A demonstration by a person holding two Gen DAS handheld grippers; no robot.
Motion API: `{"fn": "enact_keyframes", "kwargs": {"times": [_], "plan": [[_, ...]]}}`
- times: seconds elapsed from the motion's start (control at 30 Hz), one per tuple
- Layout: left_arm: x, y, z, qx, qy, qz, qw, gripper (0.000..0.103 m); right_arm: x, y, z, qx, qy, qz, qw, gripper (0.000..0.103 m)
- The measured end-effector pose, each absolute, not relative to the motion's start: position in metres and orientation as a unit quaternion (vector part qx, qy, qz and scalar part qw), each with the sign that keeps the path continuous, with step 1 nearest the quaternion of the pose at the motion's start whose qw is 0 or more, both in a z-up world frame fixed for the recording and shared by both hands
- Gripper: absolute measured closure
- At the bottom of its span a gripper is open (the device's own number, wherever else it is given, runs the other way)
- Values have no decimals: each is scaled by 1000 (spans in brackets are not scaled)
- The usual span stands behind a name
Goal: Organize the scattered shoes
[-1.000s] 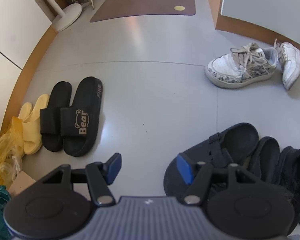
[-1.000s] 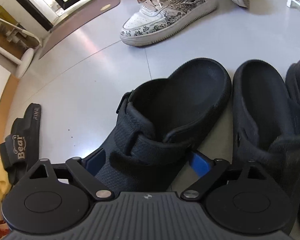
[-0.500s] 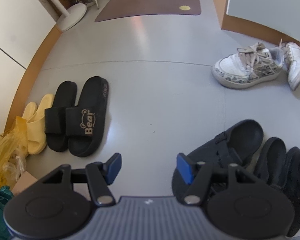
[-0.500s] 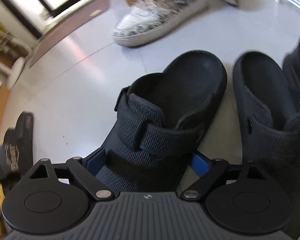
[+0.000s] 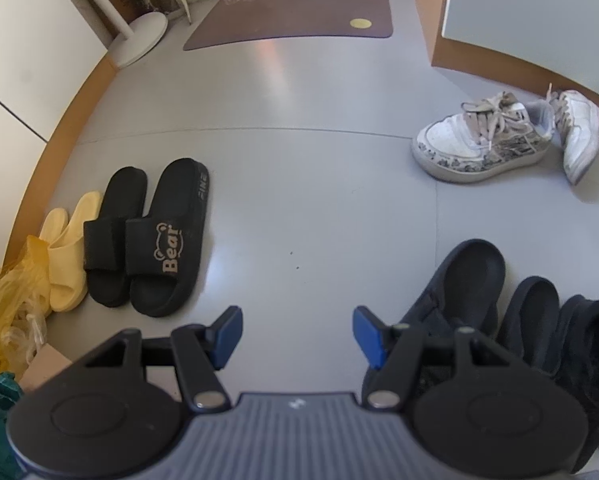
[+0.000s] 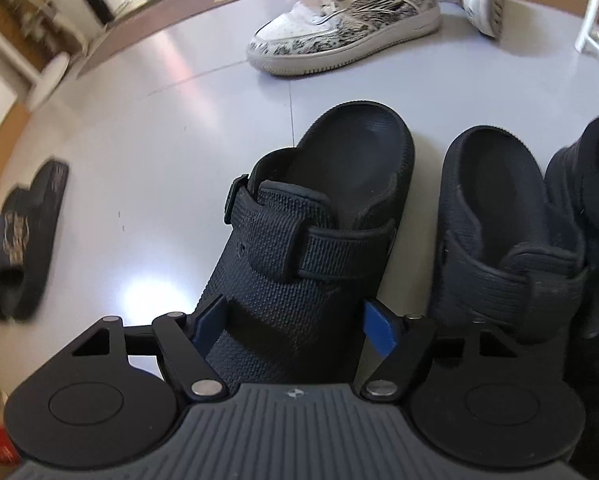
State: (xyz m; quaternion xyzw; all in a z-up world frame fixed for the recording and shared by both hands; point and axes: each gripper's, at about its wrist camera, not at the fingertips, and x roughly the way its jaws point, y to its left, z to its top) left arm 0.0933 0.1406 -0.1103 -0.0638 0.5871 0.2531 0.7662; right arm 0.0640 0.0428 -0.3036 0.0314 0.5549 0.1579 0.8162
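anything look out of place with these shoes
The white sneakers stand out: one upright, its mate tipped on its side behind it, unpaired. The black slides and yellow slippers sit in neat pairs.

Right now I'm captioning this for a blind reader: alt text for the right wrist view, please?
The right gripper straddles the toe of a black strapped clog, closing on it, with its mate alongside. A patterned white sneaker lies beyond on the grey floor.
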Motion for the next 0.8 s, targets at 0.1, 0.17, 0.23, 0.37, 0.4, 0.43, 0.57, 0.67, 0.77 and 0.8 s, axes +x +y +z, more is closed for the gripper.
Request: {"fn": "enact_keyframes", "kwargs": {"times": [0.1, 0.17, 0.23, 0.37, 0.4, 0.43, 0.57, 0.67, 0.77, 0.8], "plan": [[95, 138, -108, -71, 584, 253, 768, 39, 60, 34, -297, 14, 556, 148, 818, 28], [94, 138, -108, -75, 583, 249, 769, 39, 58, 29, -293, 19, 557, 140, 818, 27], [96, 131, -106, -75, 583, 240, 773, 39, 56, 24, -286, 29, 550, 129, 824, 21], [94, 127, -105, -68, 582, 232, 776, 39, 54, 35, -284, 27, 542, 146, 827, 13], [95, 126, -107, -69, 584, 229, 776, 39, 54, 41, -288, 17, 542, 153, 826, 13], [94, 126, -108, -71, 587, 227, 774, 39, 53, 43, -290, 12, 543, 156, 825, 13], [97, 124, -113, -78, 595, 219, 770, 39, 52, 53, -303, -18, 545, 153, 824, 10], [99, 119, -110, -74, 596, 216, 770, 39, 54, 54, -312, -23, 551, 149, 821, 10], [102, 112, -106, -72, 593, 215, 773, 39, 57, 49, -317, -17, 555, 158, 816, 12], [102, 110, -105, -72, 592, 214, 773, 39, 57, 49, -316, -20, 556, 160, 816, 13]]}}
